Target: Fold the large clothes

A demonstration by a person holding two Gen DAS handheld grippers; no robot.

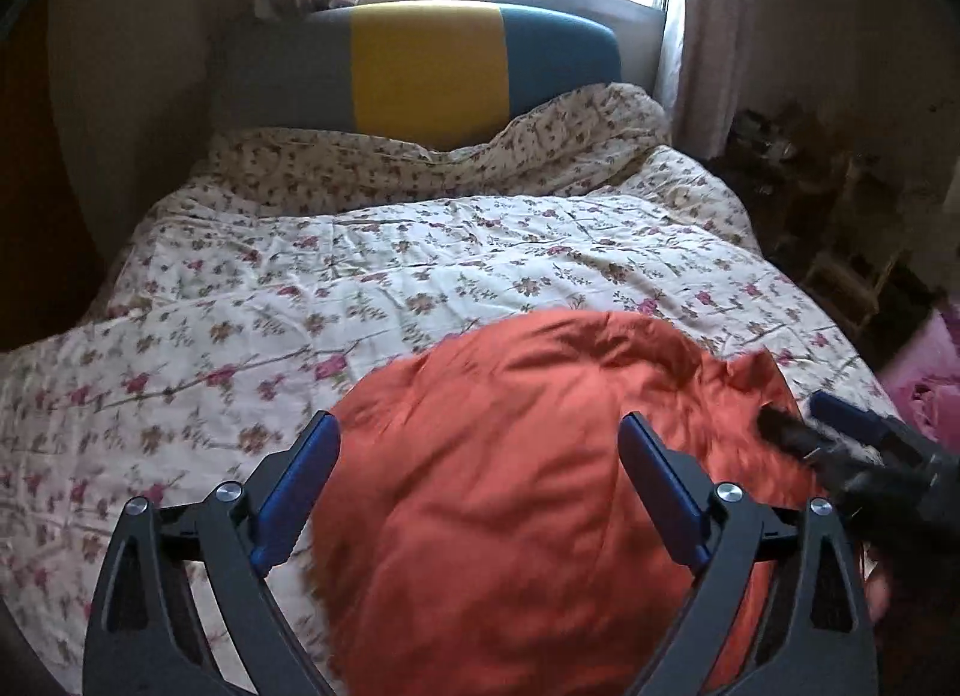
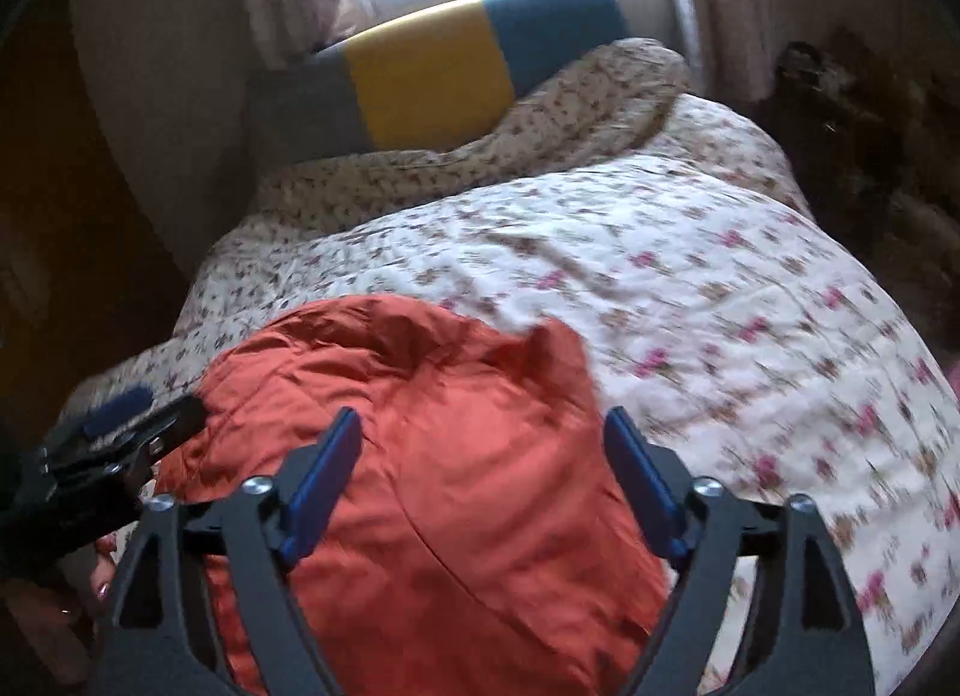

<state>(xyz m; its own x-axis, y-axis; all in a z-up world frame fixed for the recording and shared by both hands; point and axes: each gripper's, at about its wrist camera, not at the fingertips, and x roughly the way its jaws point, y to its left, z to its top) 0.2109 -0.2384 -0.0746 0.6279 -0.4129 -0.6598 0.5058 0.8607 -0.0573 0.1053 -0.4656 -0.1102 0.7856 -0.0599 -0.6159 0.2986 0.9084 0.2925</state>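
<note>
Lying on: orange garment [image 1: 516, 486], bunched in a rounded heap on the floral bed cover [image 1: 360, 276], at the near end of the bed.
Long axis: running from the near edge away toward the striped headboard [image 1: 426, 72], as far as the heap allows a judgement.
Left tongs [image 1: 480, 444]: released, jaws wide, straddling the heap's left half, nothing between the pads.
Right tongs [image 2: 483, 438]: released likewise, above the right half, beside a raised fold [image 2: 540, 348].
Nearer hand: neither; both hang just above the cloth, side by side.
Coming move: probably regrasping an edge on each side.
</note>
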